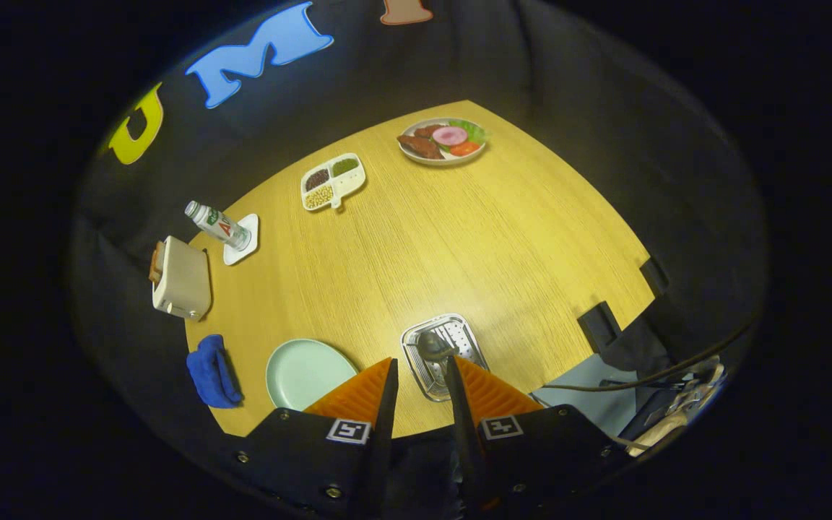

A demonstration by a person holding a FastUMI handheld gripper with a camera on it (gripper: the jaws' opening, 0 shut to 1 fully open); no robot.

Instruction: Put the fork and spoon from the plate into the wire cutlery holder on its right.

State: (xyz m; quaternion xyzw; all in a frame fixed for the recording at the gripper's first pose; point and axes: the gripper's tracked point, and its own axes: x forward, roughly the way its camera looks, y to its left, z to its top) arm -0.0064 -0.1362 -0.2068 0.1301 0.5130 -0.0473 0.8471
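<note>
Wooden table (459,238) below my tongs (422,374), whose fingers stand apart and hold nothing, the wire cutlery holder (443,354) just ahead with what looks like the spoon (433,347) inside, right of the pale green plate (308,372).

My camera is riding on my gripper (422,372), looking forward and steeply down along its parted fingers from well above the table (459,238). It is taking in the whole tabletop, from the holder (443,354) just ahead of the fingertips to the far food plate (442,141).
</note>
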